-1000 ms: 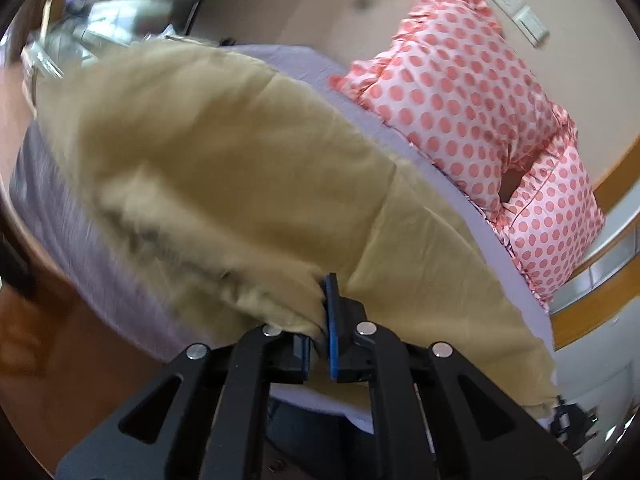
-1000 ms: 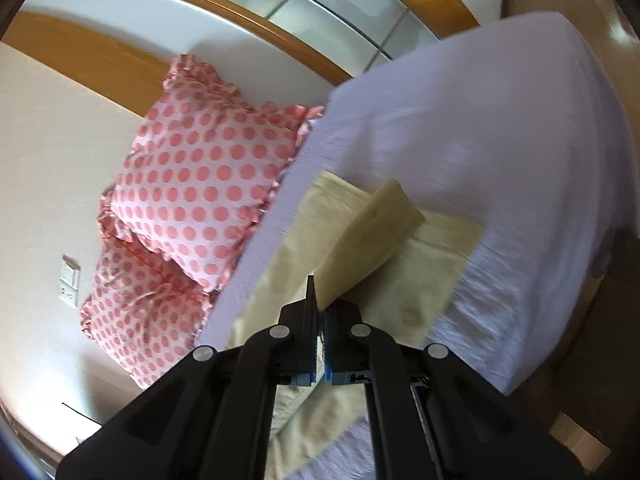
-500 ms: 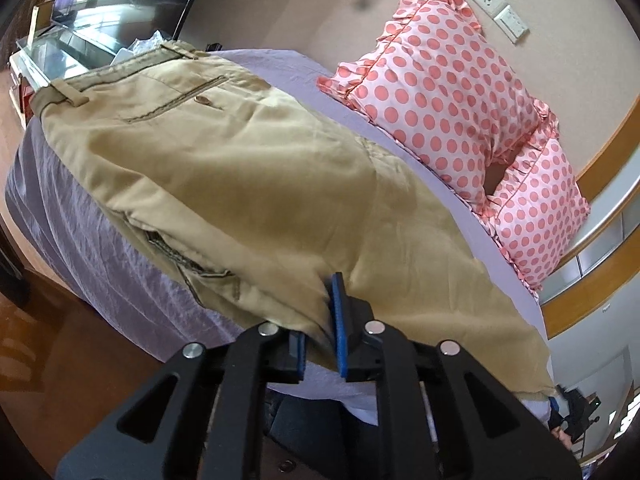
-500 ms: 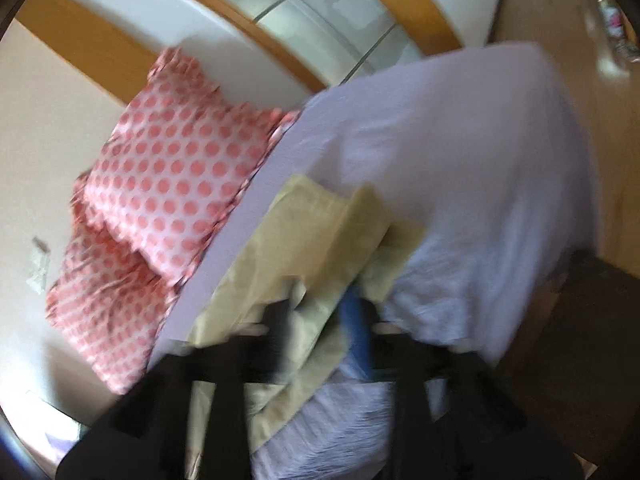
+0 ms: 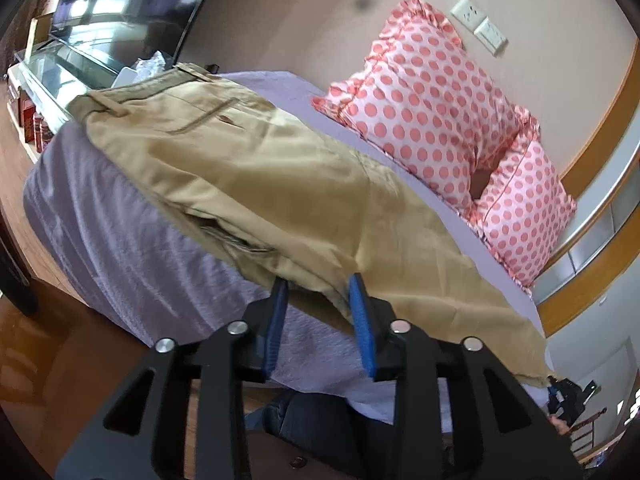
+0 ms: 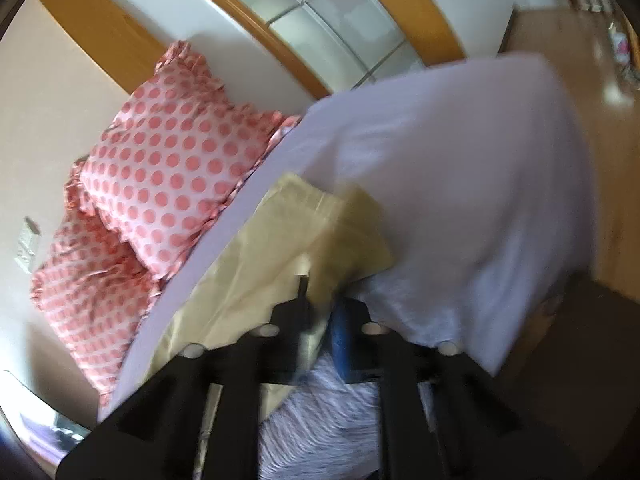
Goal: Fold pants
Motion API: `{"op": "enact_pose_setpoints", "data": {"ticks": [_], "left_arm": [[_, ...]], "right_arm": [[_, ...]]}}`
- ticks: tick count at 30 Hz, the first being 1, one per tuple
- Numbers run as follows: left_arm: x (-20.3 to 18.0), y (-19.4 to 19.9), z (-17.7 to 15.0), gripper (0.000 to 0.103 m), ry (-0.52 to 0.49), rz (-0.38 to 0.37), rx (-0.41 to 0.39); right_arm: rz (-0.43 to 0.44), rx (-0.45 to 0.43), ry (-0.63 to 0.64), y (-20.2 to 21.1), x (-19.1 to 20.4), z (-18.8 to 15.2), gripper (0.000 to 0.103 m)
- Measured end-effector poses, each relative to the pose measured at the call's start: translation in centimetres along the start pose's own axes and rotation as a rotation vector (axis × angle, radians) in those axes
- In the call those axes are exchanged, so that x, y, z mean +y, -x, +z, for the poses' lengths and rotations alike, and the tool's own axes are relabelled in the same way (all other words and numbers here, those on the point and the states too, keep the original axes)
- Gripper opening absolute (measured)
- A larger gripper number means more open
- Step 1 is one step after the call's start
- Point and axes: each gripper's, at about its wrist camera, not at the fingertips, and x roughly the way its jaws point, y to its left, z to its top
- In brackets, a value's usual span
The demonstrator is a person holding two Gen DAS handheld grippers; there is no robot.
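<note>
Through the left wrist camera we see our left hand-held gripper (image 5: 318, 294) with its blue-padded fingers (image 5: 362, 320) spread apart around the near edge of the khaki cotton pants (image 5: 280, 184). The cloth edge sits in the gap but nothing pinches it. The pants lie along the bed with the lavender sheet (image 5: 120, 232), running ahead of this hand-held gripper and off to its left, where the waistband and a back pocket face up. Ahead and to the right, two pink polka-dot ruffled pillows (image 5: 440, 112) lean on the wall. We judge the legs are already laid one over the other, so the lengthwise fold looks done and a crosswise fold remains.

Through the right wrist camera, which is motion-blurred, our right hand-held gripper (image 6: 320, 304) sits at the leg cuffs of the pants (image 6: 296, 232), directly ahead of its tips. Its fingers look parted with cloth between them, yet the blur leaves us unable to tell whether they grip.

To do this step well, we would let both edges settle flat, check that the cuffs line up, then re-grip both layers together at the hem. Catching only the top layer would likely drag the legs out of line.
</note>
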Motion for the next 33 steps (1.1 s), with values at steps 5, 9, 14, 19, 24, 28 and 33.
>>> {"op": "enact_pose_setpoints", "data": {"ticks": [5, 9, 14, 19, 24, 28, 33], "left_arm": [[1.4, 1.7, 0.1, 0.045, 0.036, 0.010, -0.067], [1.1, 2.0, 0.0, 0.059, 0.032, 0.019, -0.088], [0.5, 2.1, -0.2, 0.085, 0.012, 0.063, -0.102], [0.6, 2.5, -0.4, 0.095, -0.008, 0.046, -0.113], [1.2, 0.8, -0.5, 0.095, 0.021, 0.021, -0.075], [0.8, -1.0, -0.7, 0.095, 0.034, 0.014, -0.048], [0.7, -2.3, 0.1, 0.095, 0.056, 0.056, -0.050]], "right_arm": [[0.175, -0.034, 0.156, 0.5, 6.9, 0.2, 0.006], [0.451, 0.065, 0.380, 0.3, 18.0, -4.1, 0.006], [0.723, 0.365, 0.664, -1.0, 28.9, -16.5, 0.006], [0.661, 0.643, 0.985, -2.0, 30.7, -27.6, 0.020], [0.691, 0.598, 0.915, -1.0, 29.5, -26.2, 0.077], [0.651, 0.623, 0.848, -2.5, 28.8, -25.0, 0.077], [0.633, 0.638, 0.826, -3.3, 28.9, -25.1, 0.078]]}}
